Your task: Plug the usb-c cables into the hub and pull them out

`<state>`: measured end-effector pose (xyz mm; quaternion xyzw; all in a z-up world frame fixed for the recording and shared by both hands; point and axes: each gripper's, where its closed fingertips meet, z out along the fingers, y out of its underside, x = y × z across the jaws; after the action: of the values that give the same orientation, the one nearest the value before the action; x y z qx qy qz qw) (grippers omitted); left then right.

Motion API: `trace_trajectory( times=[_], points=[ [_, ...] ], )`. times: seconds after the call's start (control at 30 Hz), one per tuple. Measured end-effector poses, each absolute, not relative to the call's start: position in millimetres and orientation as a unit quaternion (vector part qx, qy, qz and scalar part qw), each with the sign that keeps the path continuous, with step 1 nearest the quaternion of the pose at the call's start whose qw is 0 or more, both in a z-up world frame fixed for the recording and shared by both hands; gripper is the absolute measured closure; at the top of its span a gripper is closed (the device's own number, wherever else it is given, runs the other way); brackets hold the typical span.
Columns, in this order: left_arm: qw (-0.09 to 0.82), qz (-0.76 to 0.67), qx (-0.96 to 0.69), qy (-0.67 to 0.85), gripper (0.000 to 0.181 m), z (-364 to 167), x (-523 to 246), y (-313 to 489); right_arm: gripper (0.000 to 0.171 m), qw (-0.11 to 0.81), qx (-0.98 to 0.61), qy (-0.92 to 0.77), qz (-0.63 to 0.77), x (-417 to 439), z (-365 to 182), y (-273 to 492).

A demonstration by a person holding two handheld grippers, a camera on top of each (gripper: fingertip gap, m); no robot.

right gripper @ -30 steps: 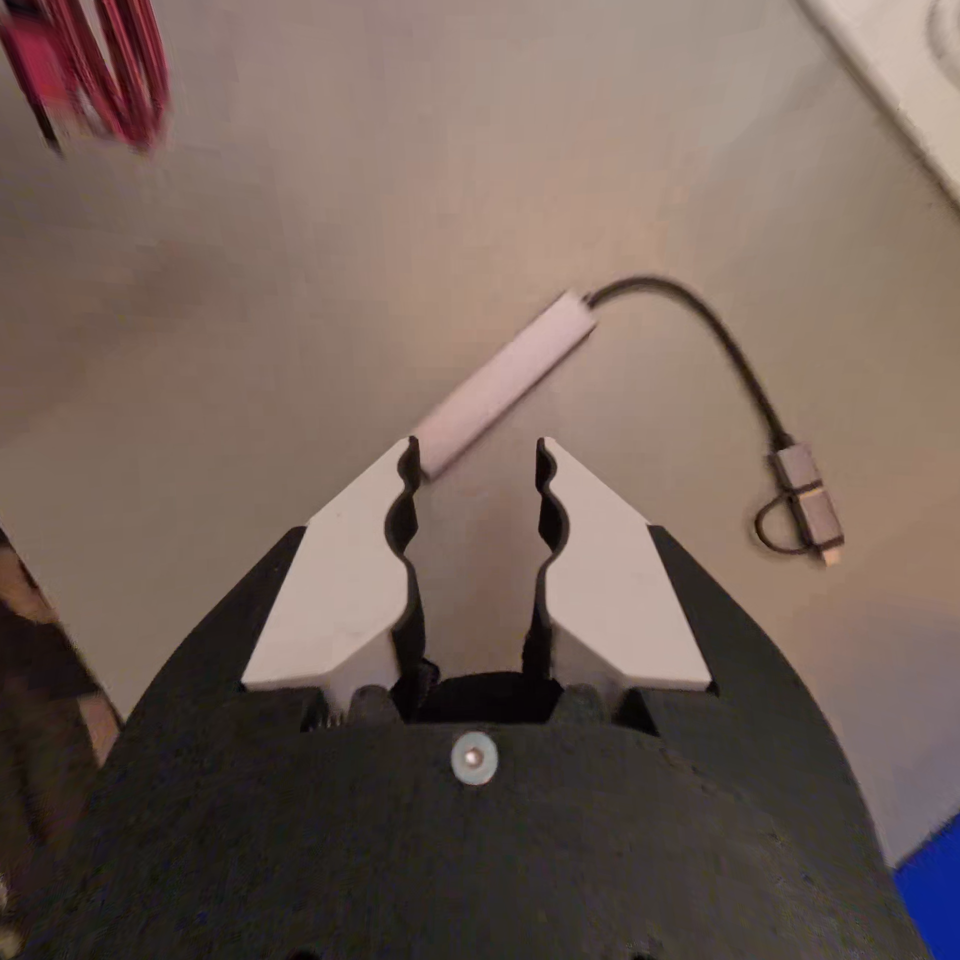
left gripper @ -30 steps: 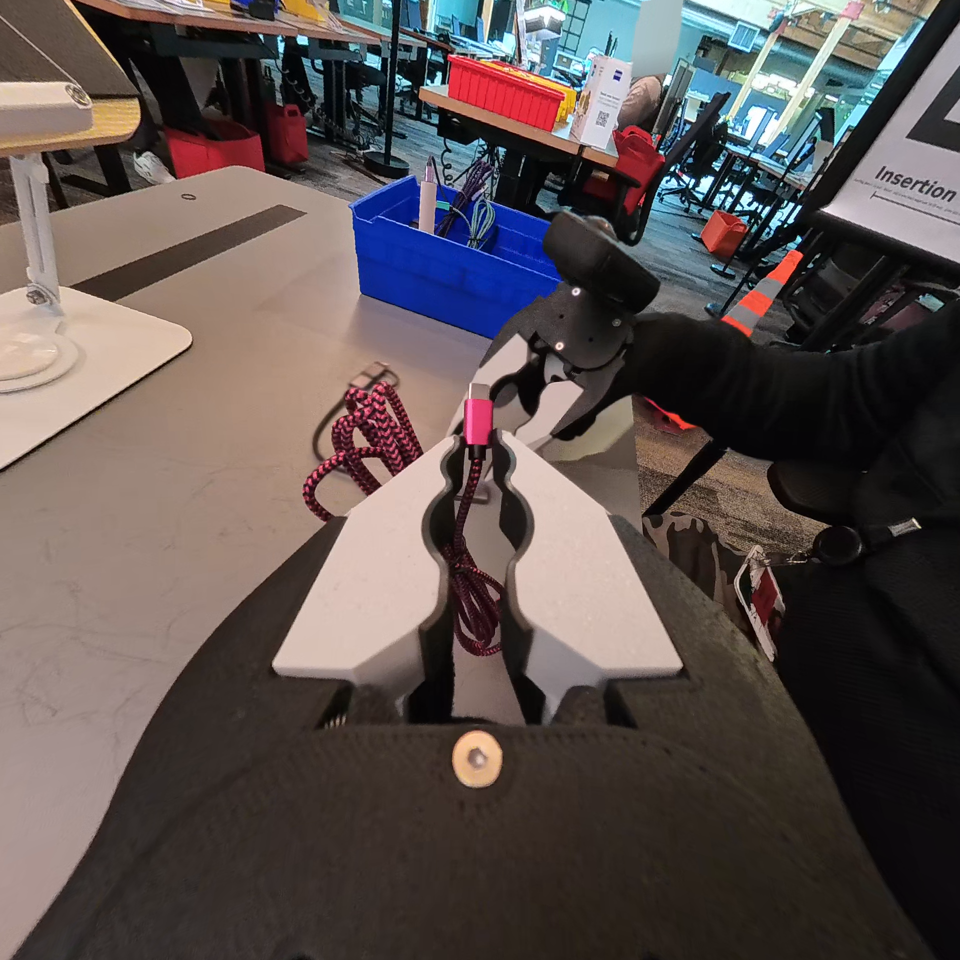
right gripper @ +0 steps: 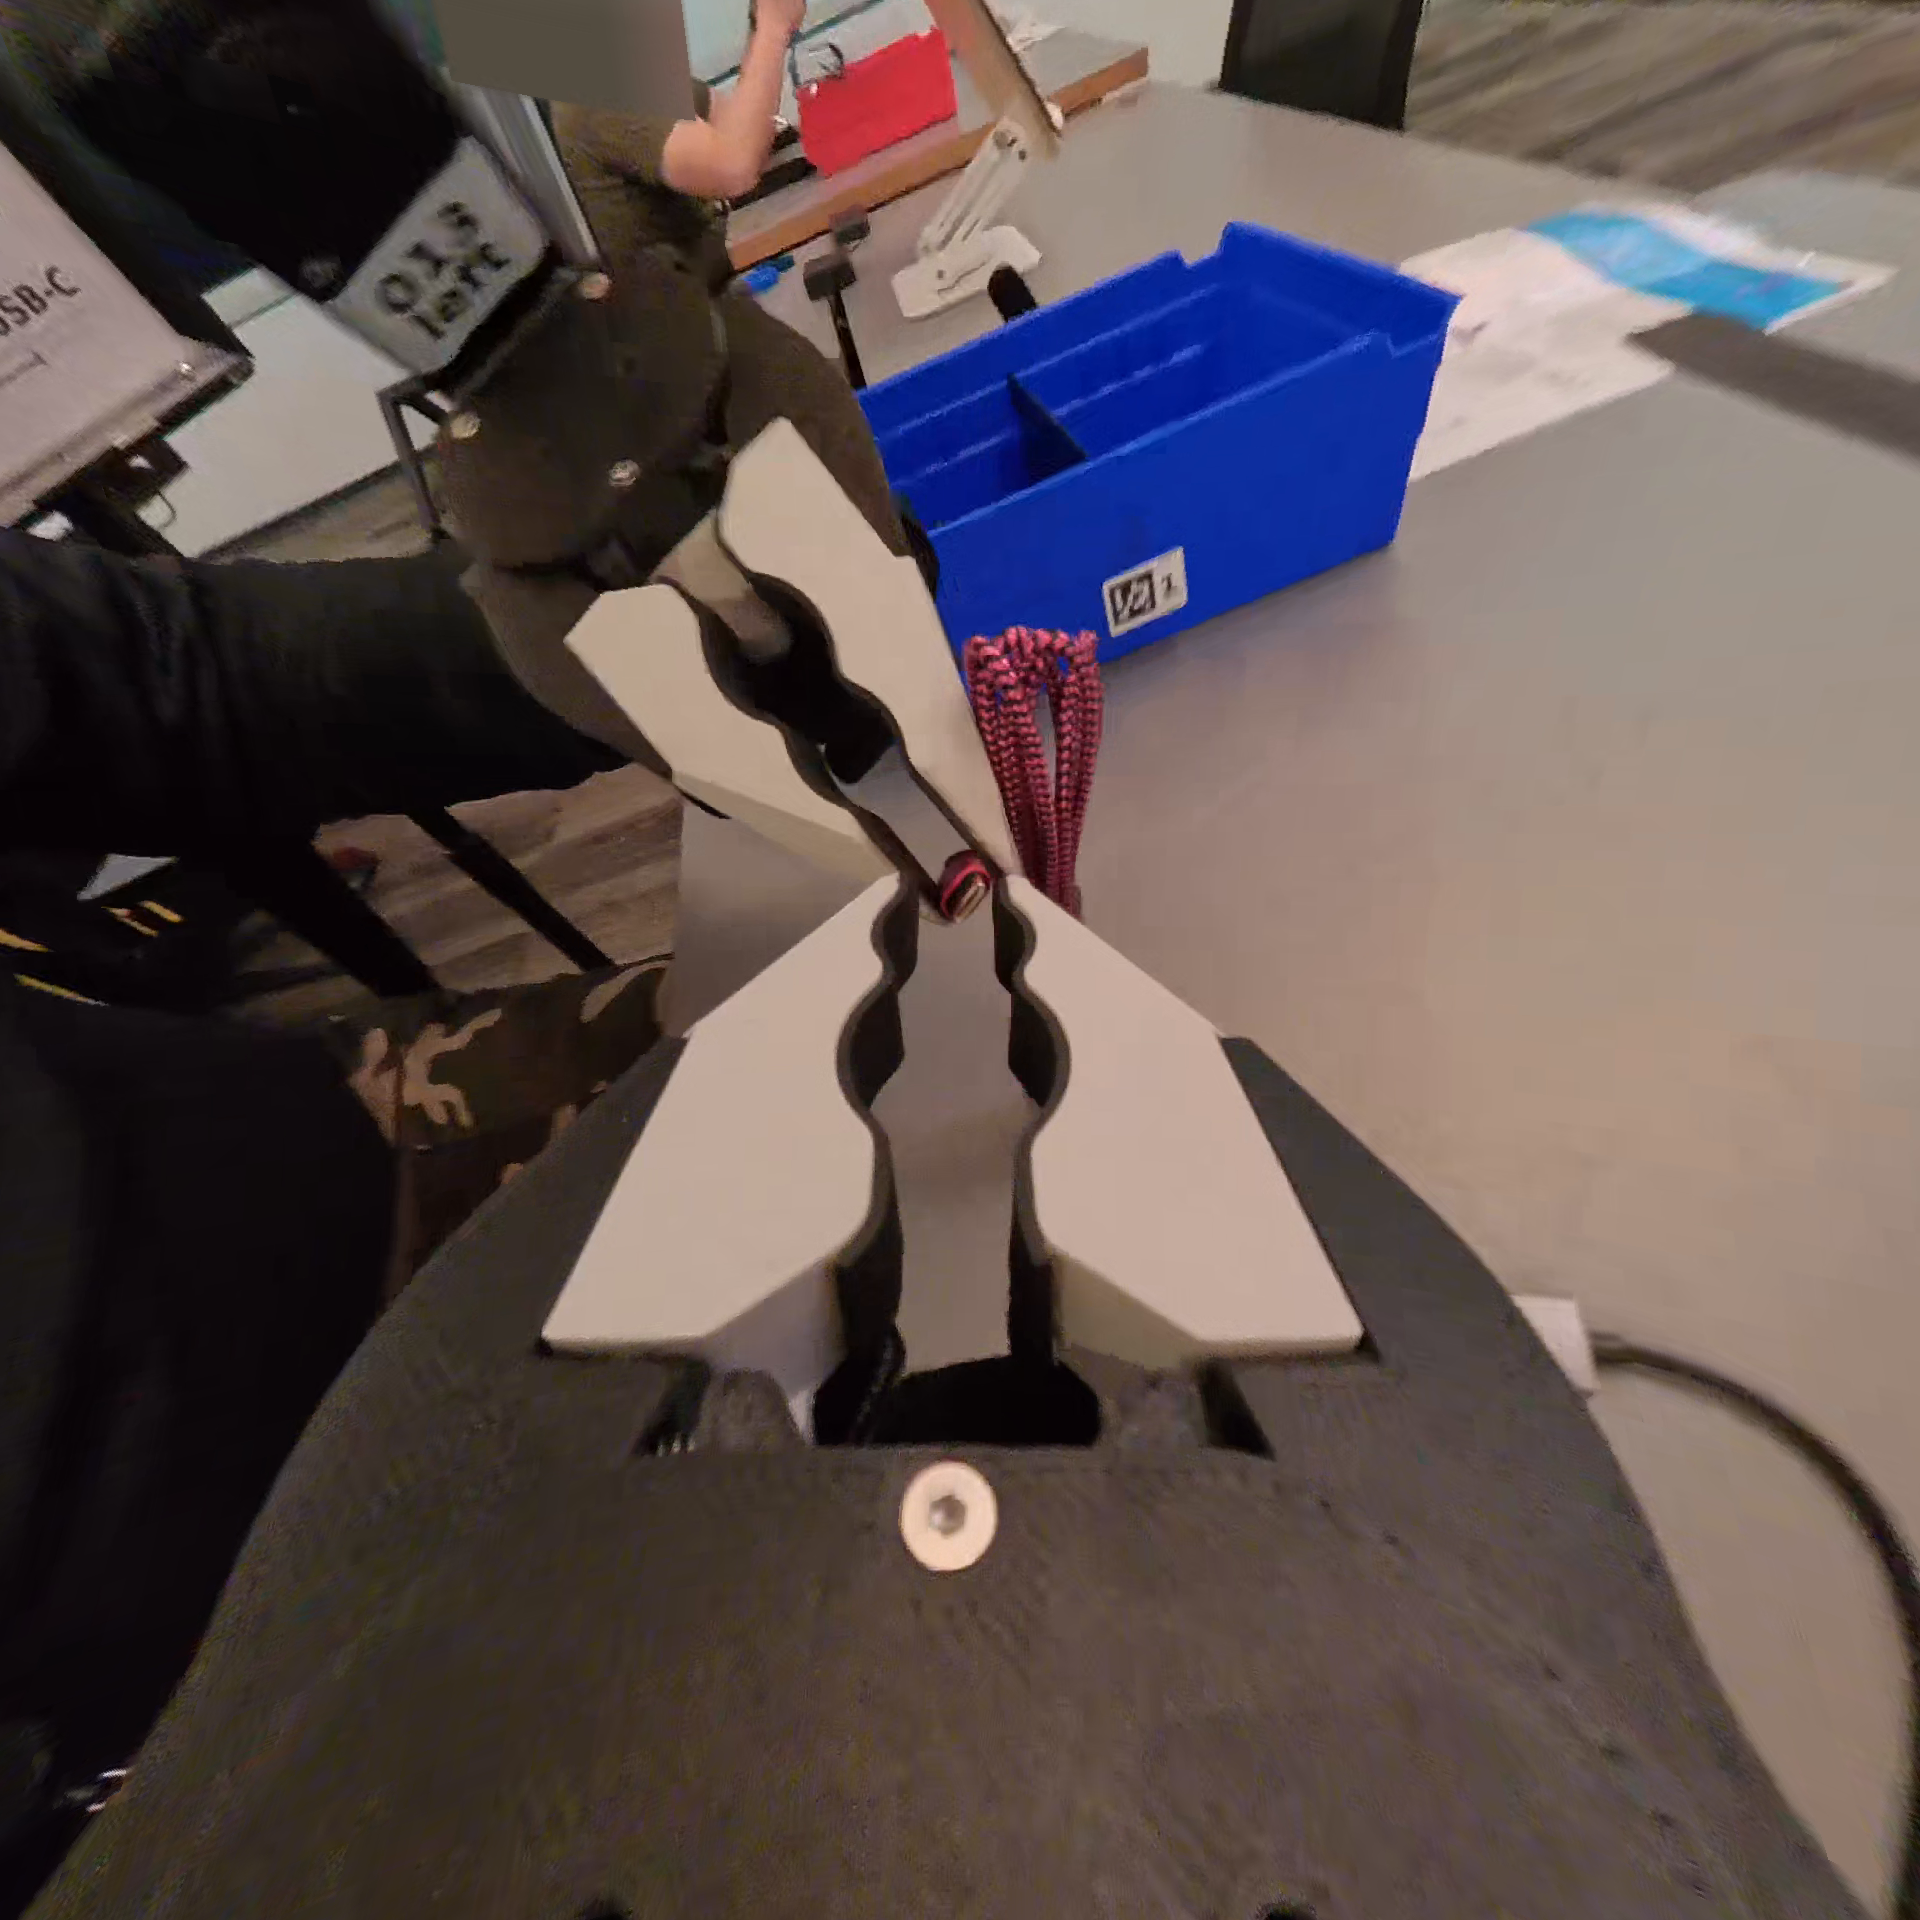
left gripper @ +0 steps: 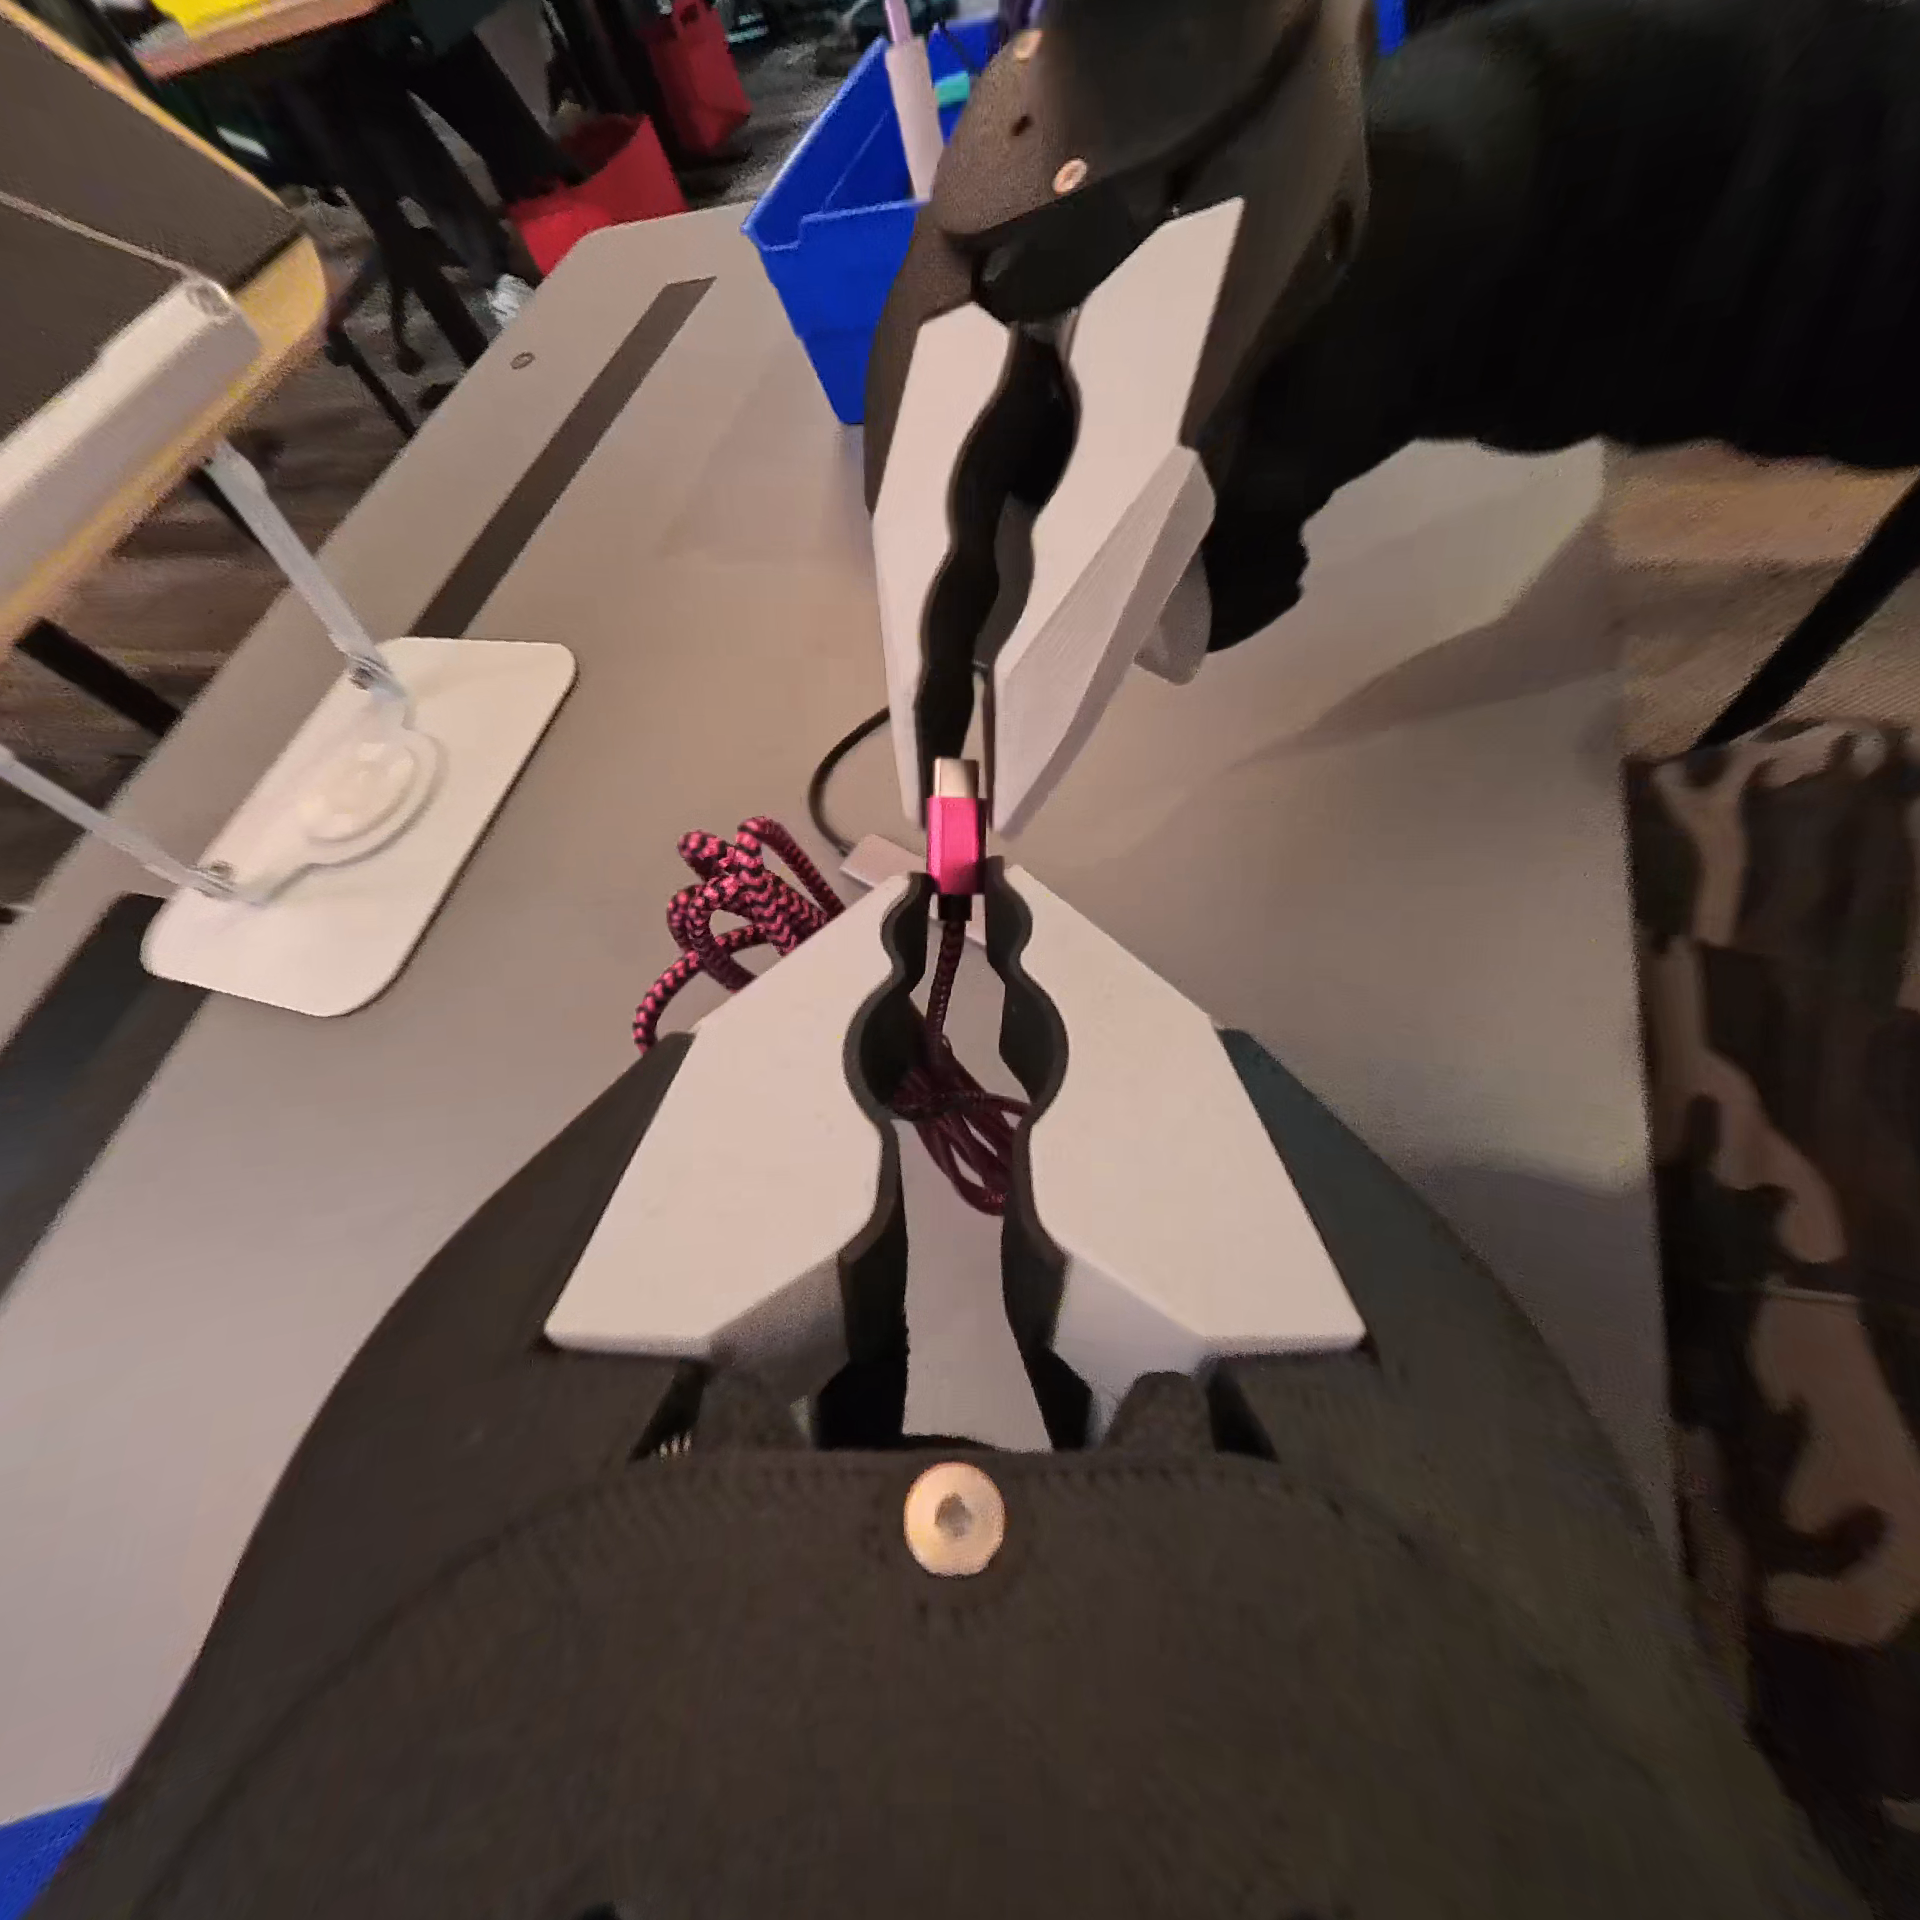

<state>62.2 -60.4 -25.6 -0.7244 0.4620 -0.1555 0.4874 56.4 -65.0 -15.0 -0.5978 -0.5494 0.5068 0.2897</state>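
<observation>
Pink USB-C plug (left gripper: pixel 954 840) is sitting clamped in my left gripper (left gripper: pixel 952 891), pointing toward 12 o'clock above the grey table (left gripper: pixel 1299 935); my right gripper (right gripper: pixel 948 891) is parted, fingertips flanking it.

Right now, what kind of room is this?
Probably a shared workshop or lab: long grey work tables, blue parts bins for sorting bits, and more benches with red containers behind.

Your right tool (right gripper: pixel 951 902) is meeting the left tool (right gripper: pixel 961 868) tip to tip, its fingers slightly parted around the pink plug (right gripper: pixel 960 885). The braided cable (right gripper: pixel 1034 743) is hanging beside the blue bin (right gripper: pixel 1247 499) on the bench (right gripper: pixel 1507 883).
</observation>
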Motion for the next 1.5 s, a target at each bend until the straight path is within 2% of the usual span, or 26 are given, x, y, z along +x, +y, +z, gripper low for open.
trace_trajectory(
  times=[0.1, 0.27, 0.4, 0.53, 0.63, 0.83, 0.93, 1.13, 1.2, 1.27, 1.5],
  points=[
    [0.502, -0.083, -0.715, 0.479, 0.174, -29, 62, -57, 0.167, 0.258, -0.628, -0.521, 0.517, 56, -22, -63],
    [0.518, -0.011, -0.692, 0.502, 0.174, -26, 61, -55, 0.169, 0.231, -0.634, -0.471, 0.567, 56, -18, -64],
    [0.549, 0.033, -0.655, 0.518, 0.173, -11, 65, -56, 0.169, 0.244, -0.593, -0.446, 0.625, 60, -1, -66],
    [0.583, 0.025, -0.628, 0.515, 0.172, 5, 72, -61, 0.169, 0.221, -0.516, -0.422, 0.712, 67, 22, -79],
    [0.597, 0.009, -0.614, 0.516, 0.159, 12, 80, -66, 0.169, 0.214, -0.461, -0.416, 0.754, 69, 35, -94],
    [0.641, -0.057, -0.584, 0.494, 0.161, 44, 88, -81, 0.170, 0.203, -0.338, -0.363, 0.844, 92, 59, -104],
    [0.631, -0.088, -0.578, 0.510, 0.173, 42, 96, -89, 0.169, 0.206, -0.283, -0.356, 0.866, 100, 67, -116],
    [0.598, -0.077, -0.585, 0.542, 0.171, 20, 97, -88, 0.169, 0.226, -0.252, -0.343, 0.877, 102, 69, -116],
    [0.592, -0.069, -0.591, 0.544, 0.172, 14, 94, -85, 0.169, 0.237, -0.263, -0.338, 0.872, 99, 66, -112],
    [0.578, -0.060, -0.598, 0.552, 0.181, 2, 94, -83, 0.169, 0.250, -0.276, -0.332, 0.867, 95, 64, -106],
    [0.544, -0.054, -0.648, 0.530, 0.181, -17, 88, -73, 0.170, 0.288, -0.352, -0.343, 0.822, 83, 49, -89]
  ],
)
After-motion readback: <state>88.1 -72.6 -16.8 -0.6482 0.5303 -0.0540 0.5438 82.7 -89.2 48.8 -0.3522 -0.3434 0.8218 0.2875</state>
